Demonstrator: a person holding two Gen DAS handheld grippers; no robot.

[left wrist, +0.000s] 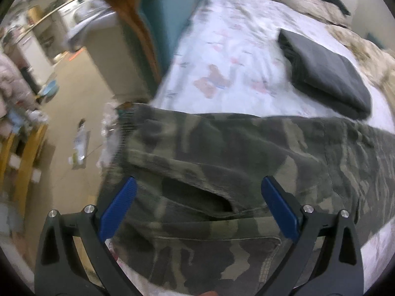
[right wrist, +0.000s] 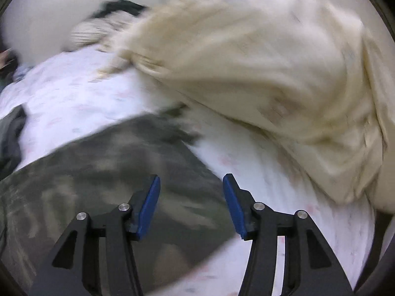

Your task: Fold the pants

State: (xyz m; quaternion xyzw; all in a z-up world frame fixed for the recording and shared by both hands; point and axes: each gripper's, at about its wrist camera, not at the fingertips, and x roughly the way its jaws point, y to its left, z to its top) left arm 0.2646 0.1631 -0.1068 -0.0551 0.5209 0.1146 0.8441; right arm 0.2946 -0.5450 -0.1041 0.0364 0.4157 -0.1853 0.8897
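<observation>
A: Left side first. We see the left claw (left wrist: 198, 208) spread wide, nothing between the pads, hanging over the camo pants (left wrist: 222, 162) at the pocket slit (left wrist: 197, 198).

B: And the pants lie where?

A: Flat across the near edge of the bed (left wrist: 222, 56), waistband end toward the floor side on the left, leg running off right. A folded grey garment (left wrist: 325, 74) sits further back on the sheet, well apart.

B: Right side?

A: The right claw (right wrist: 191, 206) is parted, with no cloth between its pads; it is over the pants' right edge (picture is blurred, so contact we cannot tell). A cream blanket (right wrist: 271, 61) is bunched just beyond.

B: Handling?

A: We'd judge it a soft, limp, fairly thick cotton: light, not slippery, sags when lifted. We'd pinch it at the waistband corner and a leg hem, through both layers, not at the pocket flap.
</observation>
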